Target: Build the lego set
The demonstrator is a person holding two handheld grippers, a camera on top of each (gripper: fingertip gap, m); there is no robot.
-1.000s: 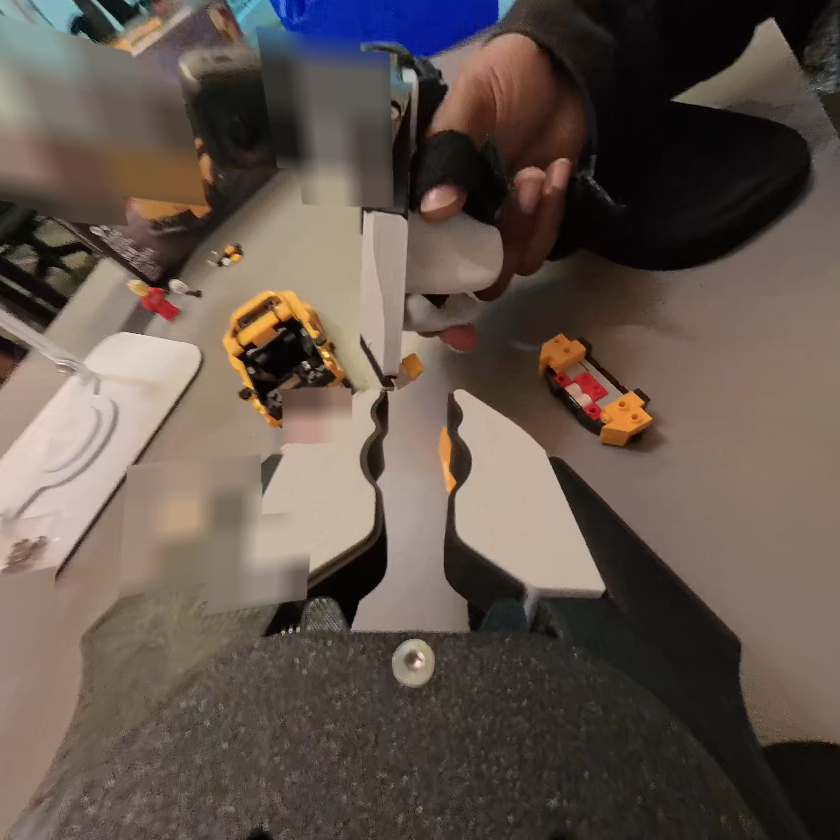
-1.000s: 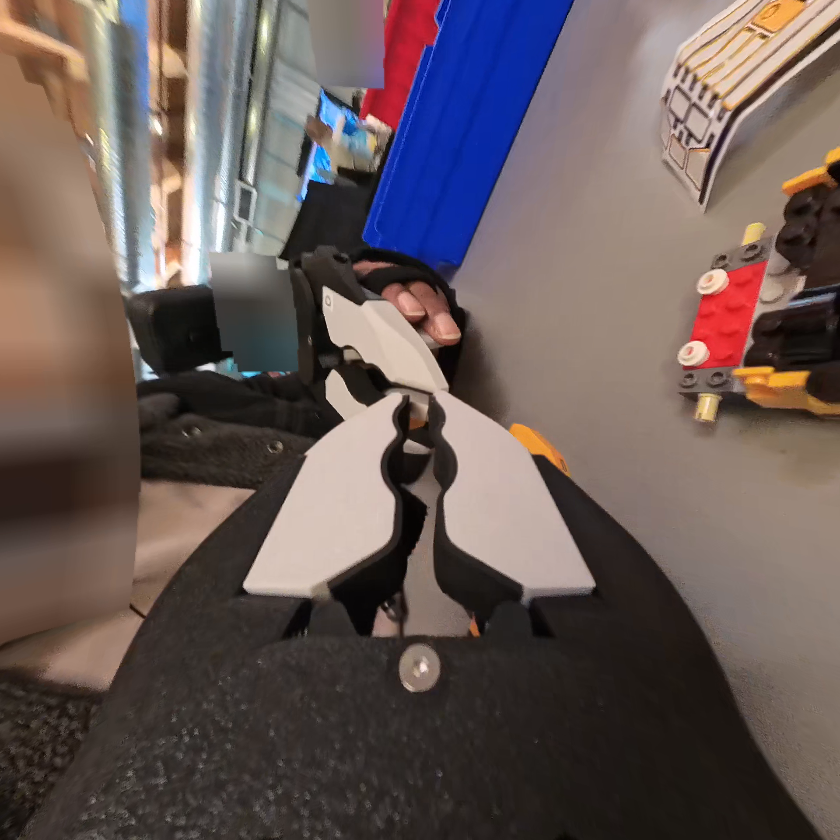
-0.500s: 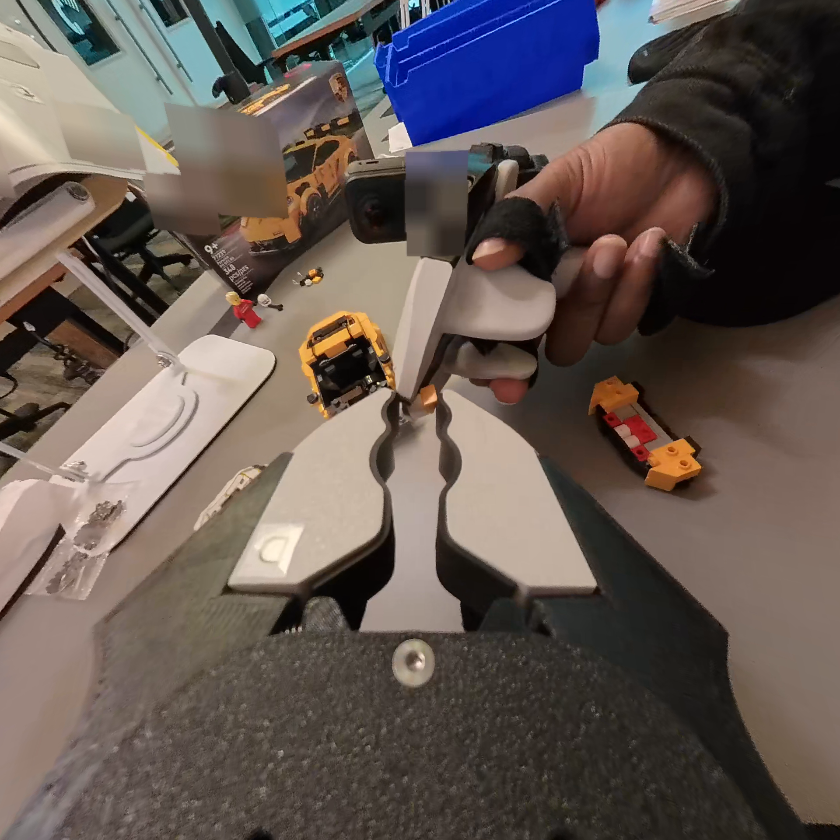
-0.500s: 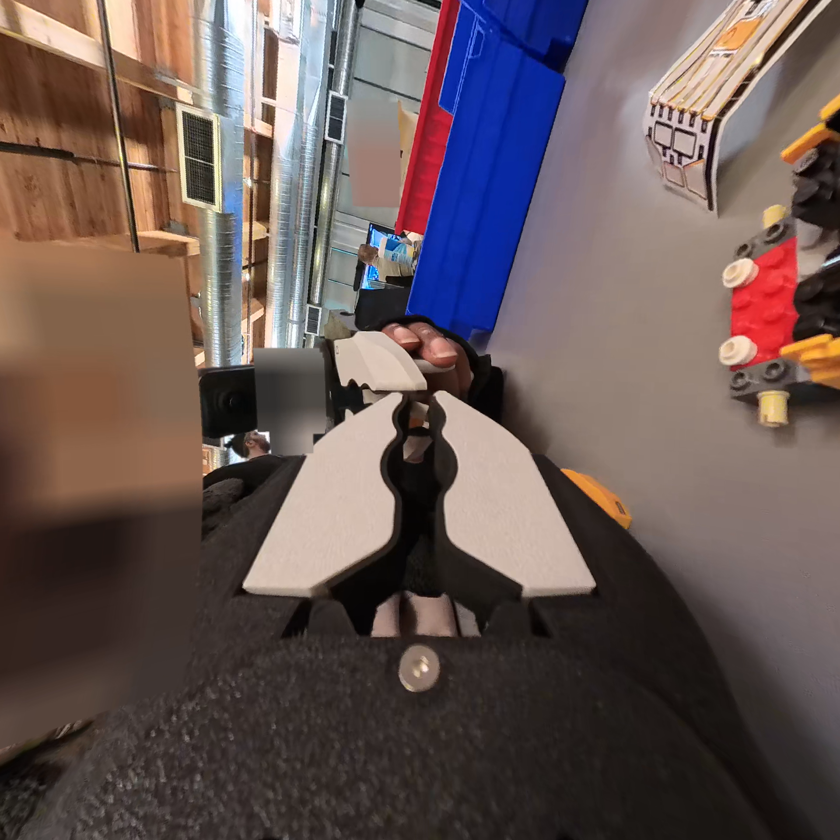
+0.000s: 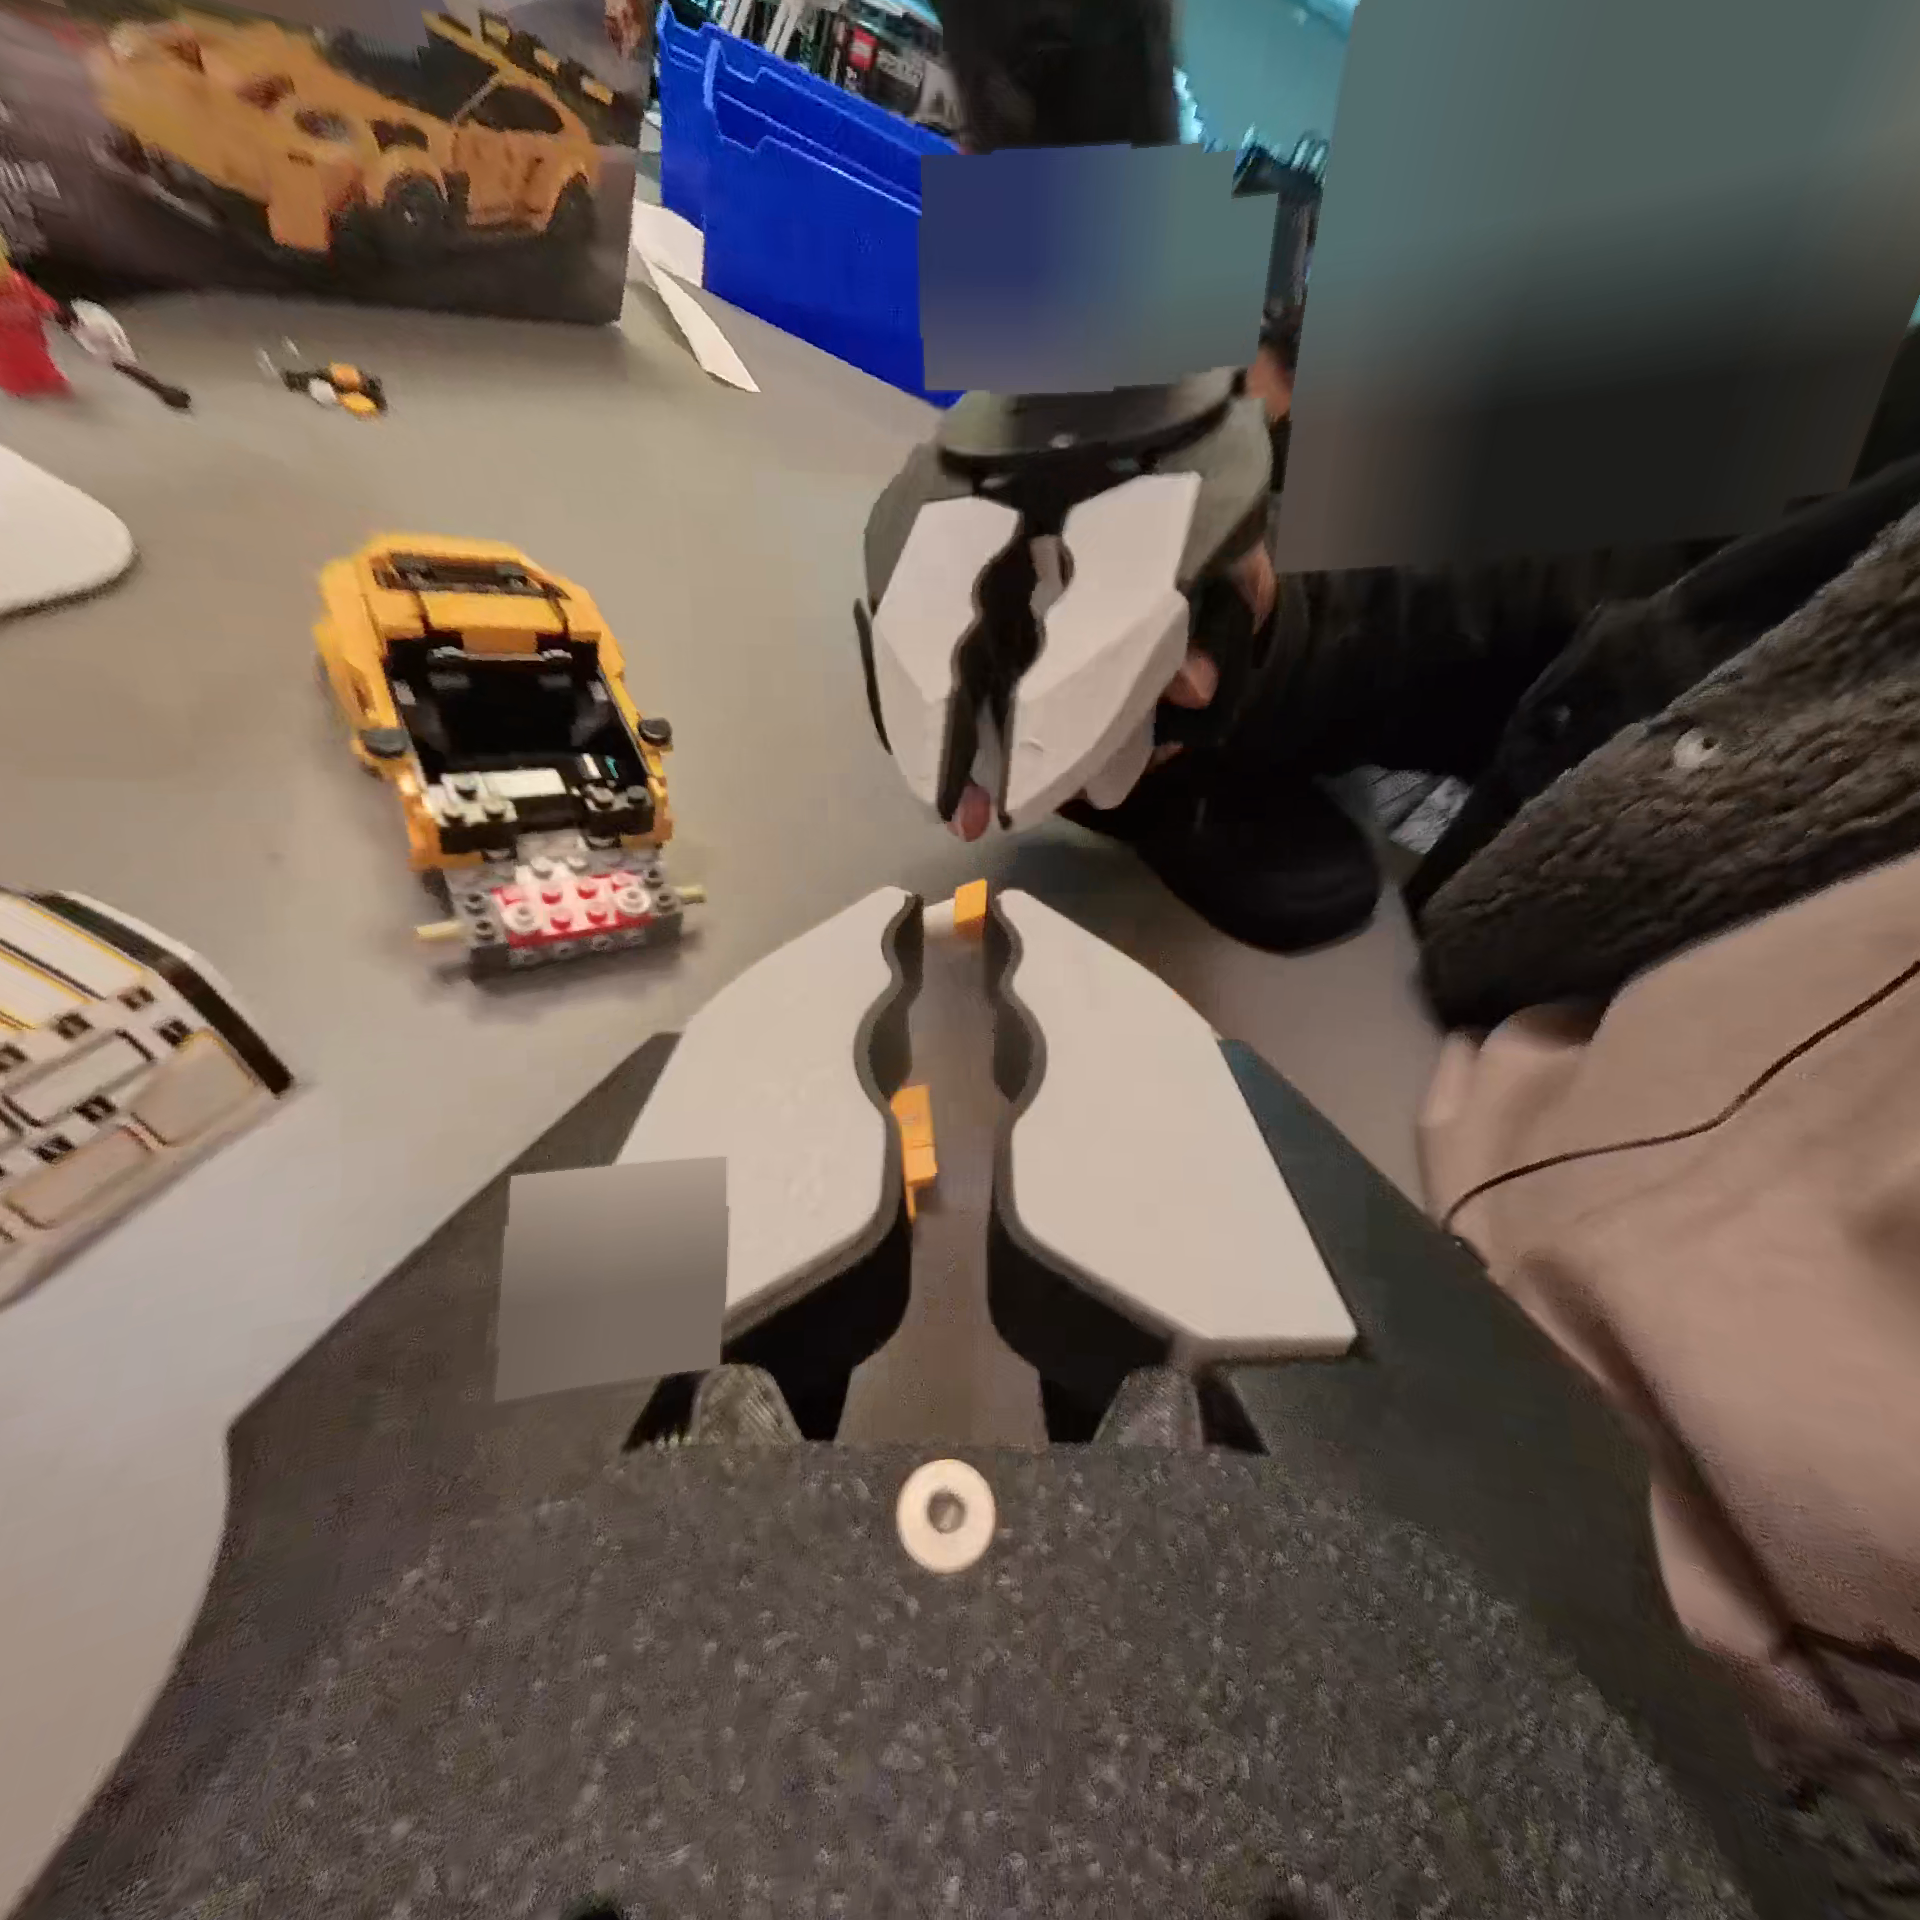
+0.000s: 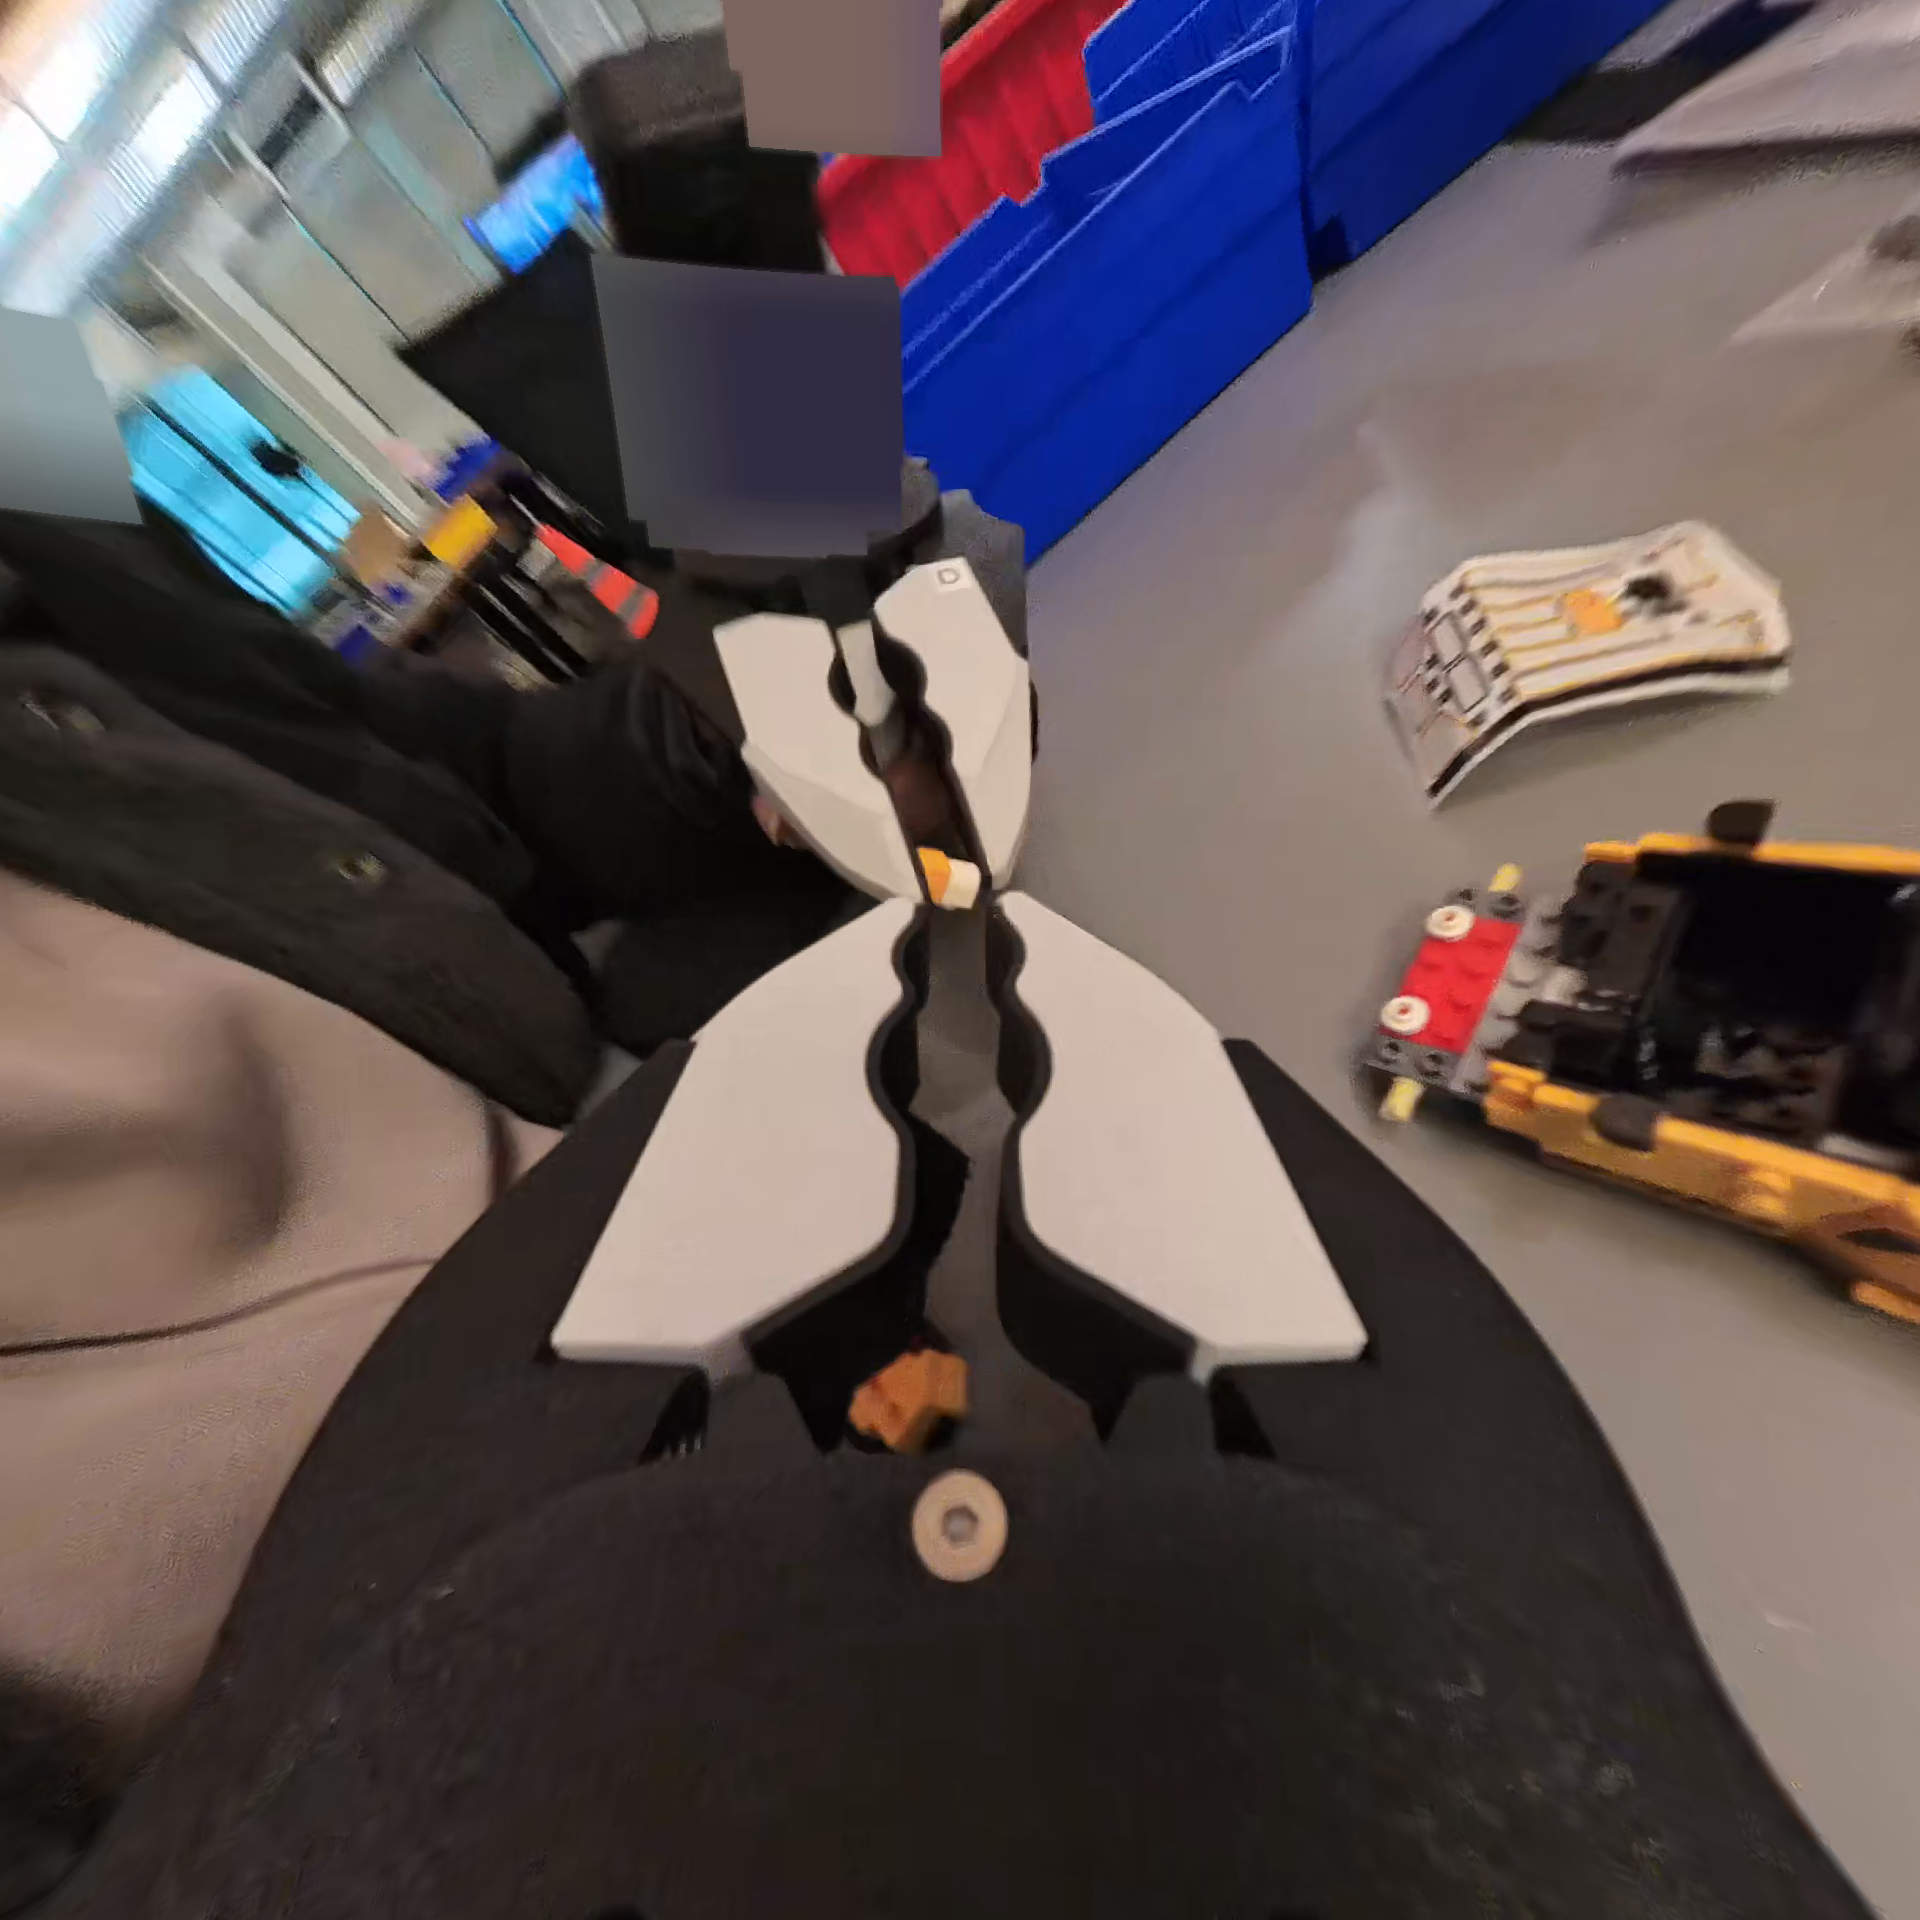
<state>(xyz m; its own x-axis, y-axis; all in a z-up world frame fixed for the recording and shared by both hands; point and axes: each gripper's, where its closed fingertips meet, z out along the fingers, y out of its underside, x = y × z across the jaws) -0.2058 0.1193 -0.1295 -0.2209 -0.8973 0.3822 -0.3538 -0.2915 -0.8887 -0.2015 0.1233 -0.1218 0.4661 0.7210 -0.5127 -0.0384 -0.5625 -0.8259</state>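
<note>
Off to the left of my left tongs [image 5: 956, 914] lies the sticker sheet [image 5: 94, 1070], and nearer in, ahead and left of the tips, the half-built yellow car [image 5: 499, 665] sits on the grey table [image 5: 727, 520] with its red studded plate toward me. My left tongs are clenched on a small orange-and-white piece [image 5: 971, 900], pinched right at the very tips. Facing them tip to tip, almost touching, are my right tongs [image 6: 956, 920], fingers slightly parted with nothing between them, as far as the blur lets me judge. This looks like a hand-over or a re-grip. To do it well I'd keep the left squeeze firm, slide the right tips squarely around the piece's free end, close fully, and only then ease the left.
</note>
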